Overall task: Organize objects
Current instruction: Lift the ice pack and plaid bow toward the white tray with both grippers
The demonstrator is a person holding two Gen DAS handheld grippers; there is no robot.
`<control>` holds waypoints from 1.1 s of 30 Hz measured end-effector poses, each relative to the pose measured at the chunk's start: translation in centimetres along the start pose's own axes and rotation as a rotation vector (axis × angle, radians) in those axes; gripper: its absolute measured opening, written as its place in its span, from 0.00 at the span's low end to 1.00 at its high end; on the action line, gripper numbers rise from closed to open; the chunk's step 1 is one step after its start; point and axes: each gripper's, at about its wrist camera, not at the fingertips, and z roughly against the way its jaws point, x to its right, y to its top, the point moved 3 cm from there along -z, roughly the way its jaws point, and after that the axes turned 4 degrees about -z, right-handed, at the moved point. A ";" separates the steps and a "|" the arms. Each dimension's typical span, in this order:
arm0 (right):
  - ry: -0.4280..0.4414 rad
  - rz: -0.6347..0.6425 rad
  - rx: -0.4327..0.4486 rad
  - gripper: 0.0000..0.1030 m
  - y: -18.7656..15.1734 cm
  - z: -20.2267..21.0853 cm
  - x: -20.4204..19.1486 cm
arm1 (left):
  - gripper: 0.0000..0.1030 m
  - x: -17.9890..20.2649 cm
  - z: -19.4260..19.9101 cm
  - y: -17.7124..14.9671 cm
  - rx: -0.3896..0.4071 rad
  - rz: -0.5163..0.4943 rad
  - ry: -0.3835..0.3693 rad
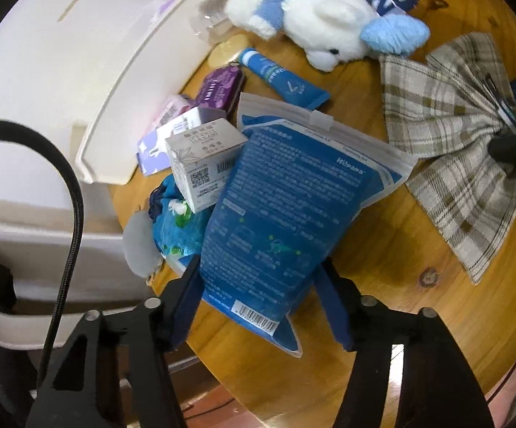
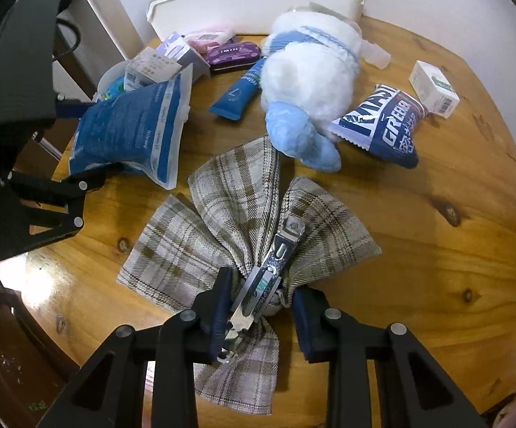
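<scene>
Little of the sorting appears to be done. Nearly everything is still spread over the round wooden tabletop (image 2: 418, 235), and the only container in sight, a white bin (image 2: 258, 0) at the far edge by the wall, is seen mostly from outside. A purple-printed item shows at its rim, but what else lies inside cannot be told.

The white and blue plush toy (image 2: 307, 71) lies in the middle of the tabletop. Nearer, the plaid cloth (image 2: 200, 235) is gathered into a bunch, and a metal clip (image 2: 275, 260) lies on top of it; both are pinched between the nearly closed fingers of the right gripper (image 2: 258, 306). The blue resealable pouch (image 1: 279, 207) is held at its lower end between the fingers of the left gripper (image 1: 258, 289), tilted up against a heap of small boxes (image 1: 200, 157).

Left loose are a blue and white snack packet (image 2: 382, 125), a blue tube (image 2: 238, 92), a purple tin (image 2: 234, 55) and a small white box (image 2: 434, 87) set apart at the far right. By this judgement, all of these remain to be put away.
</scene>
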 end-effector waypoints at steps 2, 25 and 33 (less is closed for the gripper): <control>0.008 -0.002 0.005 0.31 -0.1 0.1 0.1 | 0.60 0.0 0.4 -0.3 -0.001 0.054 0.000; 0.031 -0.104 0.147 0.29 -1.8 5.5 4.0 | 0.54 1.9 7.0 1.1 0.028 0.498 -0.071; 0.022 -0.135 0.227 0.29 -1.6 8.3 5.3 | 0.54 -0.7 8.3 1.5 0.116 0.615 -0.114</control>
